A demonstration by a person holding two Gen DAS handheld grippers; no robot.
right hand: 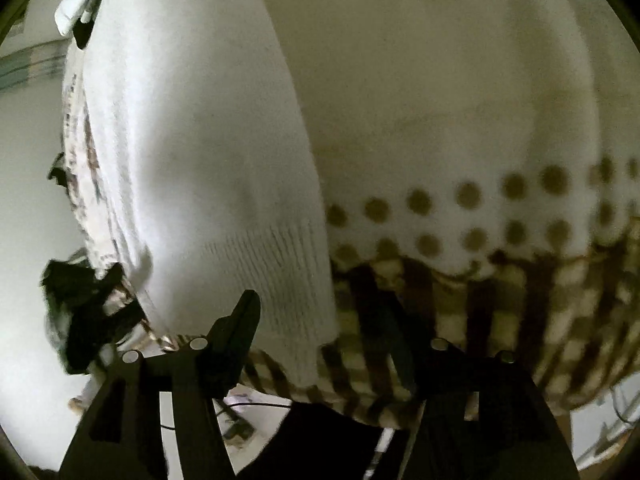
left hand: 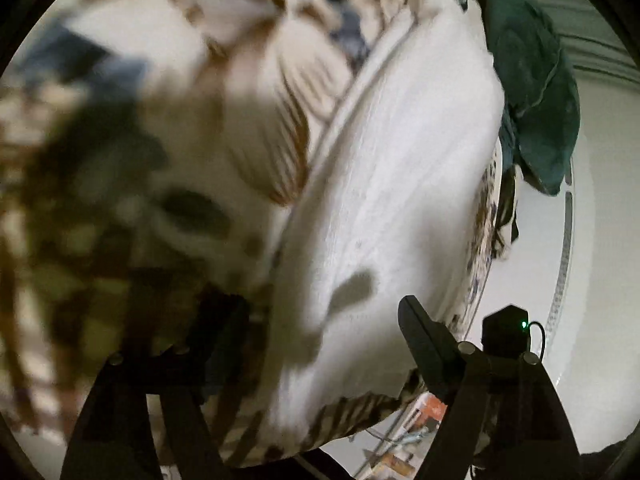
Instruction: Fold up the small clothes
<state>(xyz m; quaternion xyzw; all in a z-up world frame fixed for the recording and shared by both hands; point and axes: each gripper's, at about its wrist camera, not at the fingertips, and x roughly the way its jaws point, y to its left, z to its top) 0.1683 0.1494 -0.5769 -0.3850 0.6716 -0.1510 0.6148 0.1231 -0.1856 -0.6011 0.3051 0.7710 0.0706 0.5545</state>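
Note:
A white knitted garment (left hand: 400,184) lies on a brown-and-cream patterned blanket (left hand: 132,184). In the left wrist view it fills the middle, and my left gripper (left hand: 320,328) straddles its near edge with jaws wide apart; the right finger (left hand: 424,336) shows, the left one is blurred in shadow. In the right wrist view the white garment (right hand: 200,160) shows its ribbed hem (right hand: 280,272). My right gripper (right hand: 320,320) is open around that hem; its left finger (right hand: 236,332) is clear, the right one lies dark over the checked blanket (right hand: 500,320).
A dark green cloth (left hand: 532,96) lies at the upper right of the left wrist view, beside a white surface (left hand: 600,240). Dark clothing (right hand: 84,312) lies left of the white garment in the right wrist view. A cream dotted fabric (right hand: 460,120) covers the right.

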